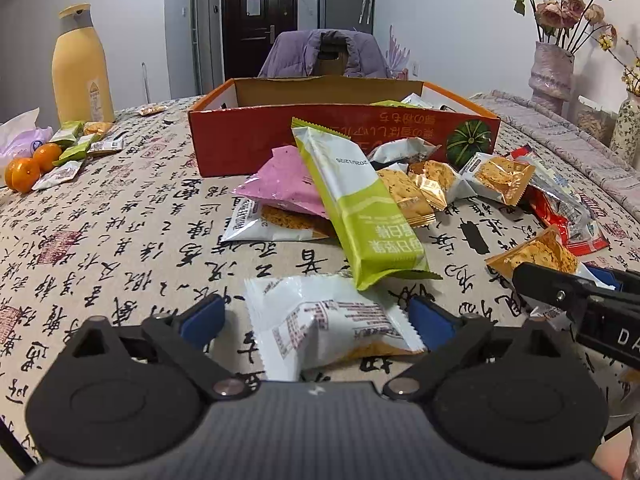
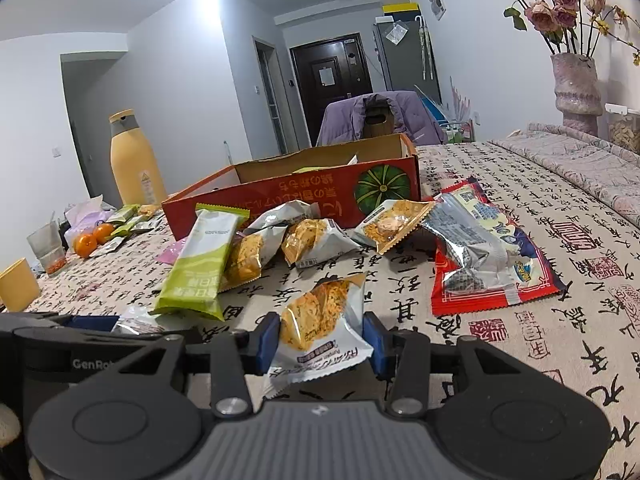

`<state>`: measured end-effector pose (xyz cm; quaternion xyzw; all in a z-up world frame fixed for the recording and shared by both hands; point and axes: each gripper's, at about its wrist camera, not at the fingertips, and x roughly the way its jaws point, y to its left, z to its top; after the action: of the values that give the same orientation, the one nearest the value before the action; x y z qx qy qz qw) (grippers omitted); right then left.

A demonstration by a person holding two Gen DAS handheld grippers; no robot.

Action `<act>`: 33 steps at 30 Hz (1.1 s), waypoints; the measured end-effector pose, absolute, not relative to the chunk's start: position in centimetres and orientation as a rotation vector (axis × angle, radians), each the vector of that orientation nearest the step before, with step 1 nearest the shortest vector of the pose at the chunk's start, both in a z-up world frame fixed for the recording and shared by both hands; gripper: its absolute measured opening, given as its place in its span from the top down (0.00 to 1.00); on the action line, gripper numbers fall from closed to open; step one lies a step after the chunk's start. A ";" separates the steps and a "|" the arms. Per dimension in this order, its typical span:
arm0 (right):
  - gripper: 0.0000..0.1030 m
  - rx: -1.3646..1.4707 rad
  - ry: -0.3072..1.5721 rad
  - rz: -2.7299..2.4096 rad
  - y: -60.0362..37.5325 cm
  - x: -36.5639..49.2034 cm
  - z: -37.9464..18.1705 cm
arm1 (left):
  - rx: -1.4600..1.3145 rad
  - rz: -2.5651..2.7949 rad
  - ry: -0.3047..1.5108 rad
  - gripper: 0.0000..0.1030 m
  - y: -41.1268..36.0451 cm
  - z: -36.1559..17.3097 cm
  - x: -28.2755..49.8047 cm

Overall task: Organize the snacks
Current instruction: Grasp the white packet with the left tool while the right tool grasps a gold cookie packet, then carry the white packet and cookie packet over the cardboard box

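My left gripper (image 1: 316, 322) stands open and low over the tablecloth, with a white snack packet (image 1: 320, 320) lying flat between its blue pads. The left pad is clear of the packet. My right gripper (image 2: 320, 342) is shut on a cracker packet (image 2: 320, 316) with an orange window. The same gripper shows at the right edge of the left wrist view (image 1: 560, 292). A heap of snacks lies ahead: a green bar (image 1: 352, 208), a pink packet (image 1: 284, 184), several cracker packets (image 2: 304, 240) and a red bag (image 2: 492, 272). Behind them stands an open red cardboard box (image 1: 344, 140).
A yellow bottle (image 1: 80, 68), tangerines (image 1: 28, 168) and small sachets (image 1: 76, 148) sit at the far left. A yellow cup (image 2: 16, 284) and a glass (image 2: 46, 248) stand near the left edge. A vase of flowers (image 1: 552, 72) is at the far right, and a chair with a purple jacket (image 1: 324, 52) stands behind the box.
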<state>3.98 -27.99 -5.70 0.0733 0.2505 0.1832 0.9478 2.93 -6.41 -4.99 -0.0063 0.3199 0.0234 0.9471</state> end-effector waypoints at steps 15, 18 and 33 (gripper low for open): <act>0.58 0.123 0.503 0.372 -27.1 3.2 -5.2 | -0.022 0.017 0.598 0.37 -4.4 -4.7 1.4; 0.58 0.118 0.499 0.370 -27.1 3.0 -5.0 | -0.028 0.023 0.594 0.37 -4.0 -4.6 1.3; 0.58 0.088 0.438 0.355 -26.5 4.5 -2.7 | -0.029 0.022 0.482 0.37 -2.5 -0.7 2.3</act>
<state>4.49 -26.48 -2.67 0.0432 0.2159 0.1749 0.9597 2.31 -2.49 -0.65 -0.0141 0.2388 0.0109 0.9709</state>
